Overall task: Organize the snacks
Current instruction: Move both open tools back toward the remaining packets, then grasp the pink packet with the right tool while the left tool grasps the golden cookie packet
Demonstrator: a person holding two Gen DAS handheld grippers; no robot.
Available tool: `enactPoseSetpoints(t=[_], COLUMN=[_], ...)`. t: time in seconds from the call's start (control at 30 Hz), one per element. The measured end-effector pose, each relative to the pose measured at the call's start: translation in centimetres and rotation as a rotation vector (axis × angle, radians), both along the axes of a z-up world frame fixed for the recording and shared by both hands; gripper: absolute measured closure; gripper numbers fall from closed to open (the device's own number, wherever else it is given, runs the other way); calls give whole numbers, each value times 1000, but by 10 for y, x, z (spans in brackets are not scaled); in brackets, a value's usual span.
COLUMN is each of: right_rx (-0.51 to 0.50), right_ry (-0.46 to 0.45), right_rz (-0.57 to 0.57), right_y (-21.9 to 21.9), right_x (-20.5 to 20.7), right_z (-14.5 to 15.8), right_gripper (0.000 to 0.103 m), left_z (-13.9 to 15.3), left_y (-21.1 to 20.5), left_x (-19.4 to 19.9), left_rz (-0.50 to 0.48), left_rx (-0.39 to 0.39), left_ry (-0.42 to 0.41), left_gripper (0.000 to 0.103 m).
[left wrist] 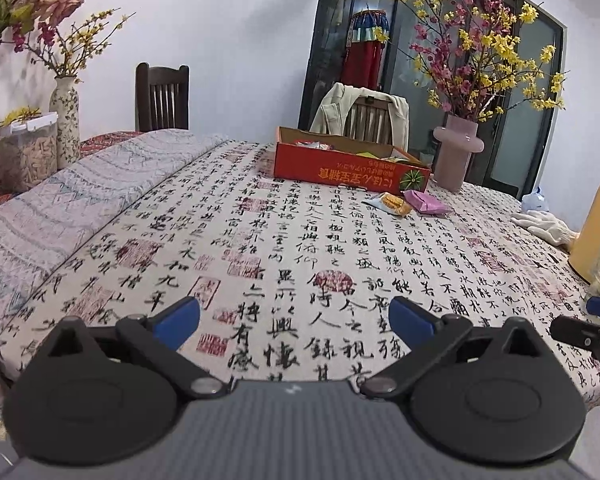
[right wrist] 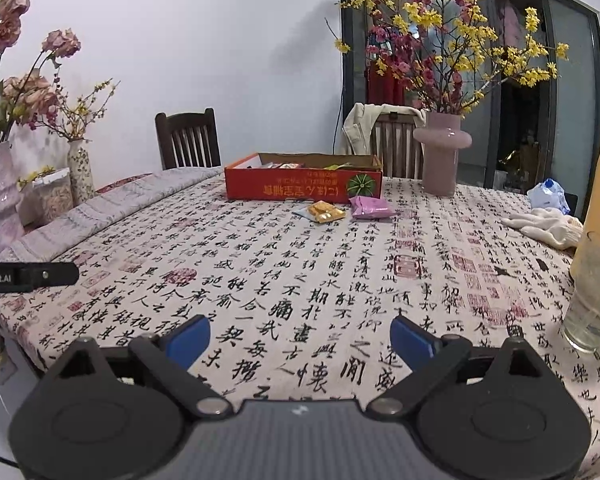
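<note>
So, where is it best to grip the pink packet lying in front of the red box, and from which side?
Probably the near edge of the pink packet, approached from above at the front. It lies flat on the tablecloth, clear of the yellow packet, while the red box crowds its far side. The right gripper is open.

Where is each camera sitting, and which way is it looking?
Left wrist: sits on the left gripper, low at the table's near edge, facing the red box; its open jaws show, with the right gripper alongside.
Right wrist: sits on the right gripper, facing the same way; its open jaws and the other gripper's side show.
Both share the box, yellow packet, pink packet and pink vase.
</note>
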State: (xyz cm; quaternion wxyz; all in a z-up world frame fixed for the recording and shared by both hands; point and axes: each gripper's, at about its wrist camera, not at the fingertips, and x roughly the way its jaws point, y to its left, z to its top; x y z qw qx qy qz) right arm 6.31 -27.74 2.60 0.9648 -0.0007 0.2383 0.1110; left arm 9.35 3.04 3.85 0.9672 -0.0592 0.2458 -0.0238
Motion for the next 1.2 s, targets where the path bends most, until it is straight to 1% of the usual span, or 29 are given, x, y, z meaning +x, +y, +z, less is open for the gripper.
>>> enactPoseSetpoints(t=[0.1, 0.3, 0.5, 0.67, 0.77, 0.87, 0.93, 1.0, 1.07, 1.2], right_rx=[-2, -7, -24, 5, 4, 1, 23, 48, 54, 29], right_ry=[-20, -10, -9, -1, 10, 24, 40, 58, 64, 100], right_rz=[12, 2, -10, -30, -34, -50, -57, -68, -77, -78], right_y=[-2, -11, -24, -38, -44, -51, -57, -61, -62, -57], right_x=[7, 47, 94, 140, 171, 209, 233, 263, 288, 345], right_z=[2, 1, 2, 8, 9, 9, 8, 8, 6, -3], right_gripper=[6, 6, 6, 7, 7, 7, 7, 7, 7, 6], left_z=[6, 7, 10, 10, 10, 7, 5, 5, 5, 1], left_y=[-6, -17, -30, -44, -52, -62, -70, -81, -89, -97], left_x=[12, 52, 105, 155, 187, 227, 251, 274, 294, 328], left_rz=[-10, -40, -113, -159, -195, -216, -213, -219, -226, -208], left_rx=[2, 2, -6, 2, -19, -48, -39, -15, -7, -12], left_ry=[-12, 3, 37, 74, 106, 163, 185, 190, 198, 200], left_gripper=[0, 0, 0, 0, 0, 0, 0, 0, 0, 0])
